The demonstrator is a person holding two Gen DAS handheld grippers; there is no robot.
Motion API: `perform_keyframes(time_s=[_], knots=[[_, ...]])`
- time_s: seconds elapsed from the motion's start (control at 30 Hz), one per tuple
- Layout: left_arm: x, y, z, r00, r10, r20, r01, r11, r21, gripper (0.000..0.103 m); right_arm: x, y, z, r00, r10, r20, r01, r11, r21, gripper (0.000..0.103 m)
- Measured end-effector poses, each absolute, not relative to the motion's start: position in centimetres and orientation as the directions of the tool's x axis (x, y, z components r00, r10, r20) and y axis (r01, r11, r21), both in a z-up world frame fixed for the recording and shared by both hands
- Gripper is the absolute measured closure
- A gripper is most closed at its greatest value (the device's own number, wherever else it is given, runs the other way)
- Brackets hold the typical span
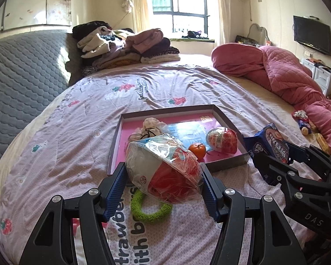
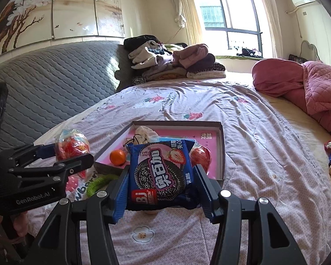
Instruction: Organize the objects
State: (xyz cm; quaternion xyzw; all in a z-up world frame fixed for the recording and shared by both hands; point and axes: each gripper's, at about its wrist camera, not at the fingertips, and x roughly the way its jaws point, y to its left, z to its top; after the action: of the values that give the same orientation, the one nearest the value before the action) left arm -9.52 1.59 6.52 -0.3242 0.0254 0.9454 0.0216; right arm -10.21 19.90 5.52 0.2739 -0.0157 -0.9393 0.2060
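My left gripper (image 1: 163,190) is shut on a cellophane-wrapped egg-shaped toy (image 1: 163,170), red below and white above, lifted over the bedspread. My right gripper (image 2: 162,192) is shut on a blue cookie packet (image 2: 162,172) with a strawberry picture; the same packet (image 1: 269,142) shows at the right of the left wrist view. Ahead lies a shallow pink-lined box (image 1: 229,119) holding a small orange (image 1: 197,149), a second wrapped egg toy (image 1: 221,140), a cloth scrunchie (image 1: 149,127) and a blue card. A green ring (image 1: 151,209) lies on the sheet under the left gripper.
A pink quilt (image 1: 286,70) is heaped at the right, with small toys and sweets (image 1: 304,123) beside it. Folded clothes (image 1: 125,44) are piled at the far side by the grey headboard (image 1: 22,72). A hand (image 2: 19,225) holds the left gripper's handle.
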Motion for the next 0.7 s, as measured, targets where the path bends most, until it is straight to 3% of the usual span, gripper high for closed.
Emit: perform_keyframes(time_s=[0.7], knots=[[-10.5, -0.6, 8.2, -0.813, 0.014, -0.583, -0.028, -1.0, 0.014, 0.038, -11.0, 17.7, 8.5, -0.791, -0.388, -0.473, 0.398, -0.914, 0.083, 0.048]])
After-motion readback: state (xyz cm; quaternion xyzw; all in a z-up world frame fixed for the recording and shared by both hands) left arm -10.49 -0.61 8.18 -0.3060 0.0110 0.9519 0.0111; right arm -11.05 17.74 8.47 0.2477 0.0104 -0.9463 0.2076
